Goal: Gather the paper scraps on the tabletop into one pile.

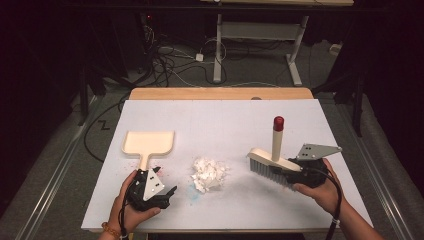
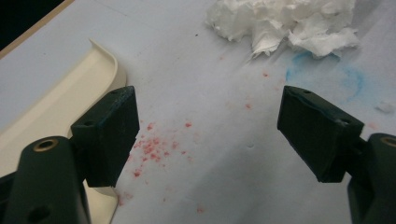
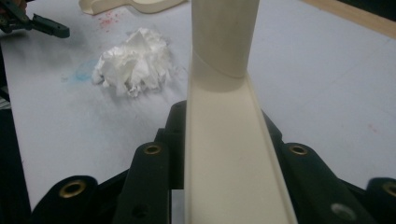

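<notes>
A crumpled tissue wad is found at the lower centre of the high view, with bare counter left on both sides of it. To its left, the gap is bounded by the left gripper, whose fingers are spread wide over bare, red-speckled surface. The cream dustpan is laid at the left of the frame, its handle reaching down to that gripper. To the right of the wad, passage is narrowed by the brush clamped in the right gripper, its red-tipped handle standing upright. The whole upper half of the counter is left unobstructed.
</notes>
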The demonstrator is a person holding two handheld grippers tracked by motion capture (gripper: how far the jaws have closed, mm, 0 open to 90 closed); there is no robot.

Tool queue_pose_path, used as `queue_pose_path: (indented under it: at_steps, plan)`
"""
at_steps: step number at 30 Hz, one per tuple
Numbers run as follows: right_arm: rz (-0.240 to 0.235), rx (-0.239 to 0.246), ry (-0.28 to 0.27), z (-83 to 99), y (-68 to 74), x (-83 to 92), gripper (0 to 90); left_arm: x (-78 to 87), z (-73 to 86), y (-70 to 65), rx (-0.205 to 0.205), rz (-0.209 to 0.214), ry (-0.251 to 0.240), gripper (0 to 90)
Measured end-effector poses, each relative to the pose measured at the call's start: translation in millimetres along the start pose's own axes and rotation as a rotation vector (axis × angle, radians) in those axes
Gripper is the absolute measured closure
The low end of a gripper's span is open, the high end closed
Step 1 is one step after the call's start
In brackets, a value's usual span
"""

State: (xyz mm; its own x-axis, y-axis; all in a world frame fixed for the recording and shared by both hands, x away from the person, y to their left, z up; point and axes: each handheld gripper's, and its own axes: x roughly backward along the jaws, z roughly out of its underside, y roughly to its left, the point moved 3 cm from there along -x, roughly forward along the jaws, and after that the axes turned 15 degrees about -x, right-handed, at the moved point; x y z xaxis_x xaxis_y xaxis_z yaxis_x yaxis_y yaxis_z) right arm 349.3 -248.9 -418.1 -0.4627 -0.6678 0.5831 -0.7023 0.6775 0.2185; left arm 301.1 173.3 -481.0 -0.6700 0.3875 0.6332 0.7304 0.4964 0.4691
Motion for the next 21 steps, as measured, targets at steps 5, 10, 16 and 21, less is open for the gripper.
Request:
queue_pose_path:
  at_steps: [5,10,16,21]
  plan:
    - [-0.024,-0.014,0.029,10.6,-3.0,13.7,67.5,-0.9,-0.3,-0.1,0.001,0.000,0.001,20.2]
    - [-0.106,-0.070,0.079,17.5,-3.1,20.6,67.5,-2.7,0.0,0.6,0.002,0.004,0.004,20.2]
    - [-0.167,-0.155,0.178,21.5,-13.1,12.4,67.4,-1.5,-1.1,-3.1,-0.013,0.010,0.009,20.2]
    - [-0.159,-0.212,0.239,19.1,-31.0,-1.0,67.5,-0.5,-0.6,-3.8,-0.016,0.010,0.011,20.2]
